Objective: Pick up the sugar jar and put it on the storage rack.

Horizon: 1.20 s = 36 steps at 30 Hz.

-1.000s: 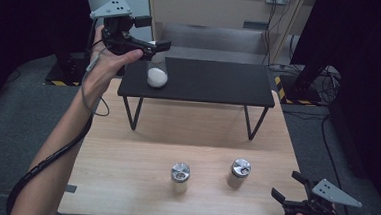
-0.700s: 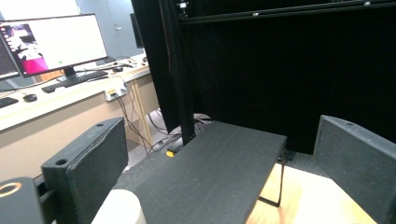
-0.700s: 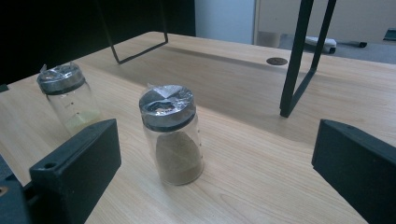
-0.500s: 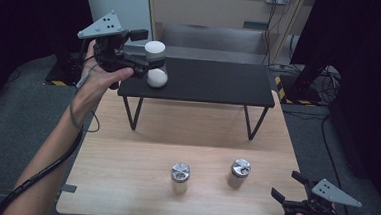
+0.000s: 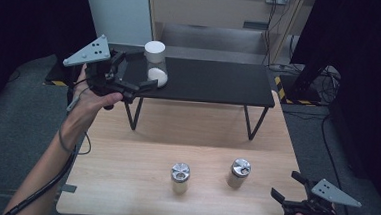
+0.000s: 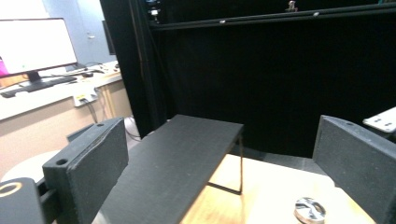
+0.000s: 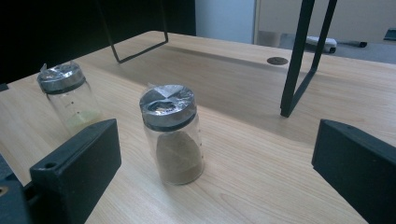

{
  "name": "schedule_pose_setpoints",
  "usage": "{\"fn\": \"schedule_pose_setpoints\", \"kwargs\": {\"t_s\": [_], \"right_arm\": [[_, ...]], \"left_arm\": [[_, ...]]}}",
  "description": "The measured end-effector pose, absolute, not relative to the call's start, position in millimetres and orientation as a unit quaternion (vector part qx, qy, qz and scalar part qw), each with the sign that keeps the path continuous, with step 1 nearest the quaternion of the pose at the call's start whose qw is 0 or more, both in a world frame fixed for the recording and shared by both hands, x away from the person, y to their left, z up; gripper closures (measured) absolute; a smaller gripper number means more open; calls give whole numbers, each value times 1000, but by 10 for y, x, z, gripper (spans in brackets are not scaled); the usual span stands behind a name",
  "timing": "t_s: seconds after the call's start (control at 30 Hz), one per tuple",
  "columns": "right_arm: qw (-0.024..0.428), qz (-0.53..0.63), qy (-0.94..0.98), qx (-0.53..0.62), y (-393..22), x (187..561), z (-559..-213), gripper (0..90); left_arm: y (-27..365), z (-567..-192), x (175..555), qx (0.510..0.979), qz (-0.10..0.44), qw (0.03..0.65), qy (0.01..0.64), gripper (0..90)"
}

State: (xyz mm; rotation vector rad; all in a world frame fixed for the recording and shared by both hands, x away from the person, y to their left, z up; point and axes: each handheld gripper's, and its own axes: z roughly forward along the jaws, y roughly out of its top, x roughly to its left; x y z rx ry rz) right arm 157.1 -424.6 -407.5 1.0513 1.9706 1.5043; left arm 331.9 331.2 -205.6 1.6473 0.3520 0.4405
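Fingers of the left gripper (image 5: 139, 73) stood wide, empty; one jar (image 5: 155, 64) sat shelved at eleven o'clock. Right gripper (image 5: 287, 189) gaped; two jars (image 5: 179, 177) remained on the counter (image 5: 123, 183).

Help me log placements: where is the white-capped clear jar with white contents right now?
In the high view, the white-capped clear jar stands on the left end of the black raised shelf, just beyond the open left gripper.
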Motion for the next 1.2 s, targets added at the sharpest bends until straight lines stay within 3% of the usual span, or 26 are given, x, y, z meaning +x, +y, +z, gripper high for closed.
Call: {"fn": "schedule_pose_setpoints", "kwargs": {"t_s": [0.63,1.2], "right_arm": [[223,542,715,381,-4238,1565,-4066,19],[224,542,715,381,-4235,1568,-4067,20]], "left_arm": [[3456,-2569,2969,725,170,647,166,19],[3541,-2970,2587,724,204,632,187,18]]}}
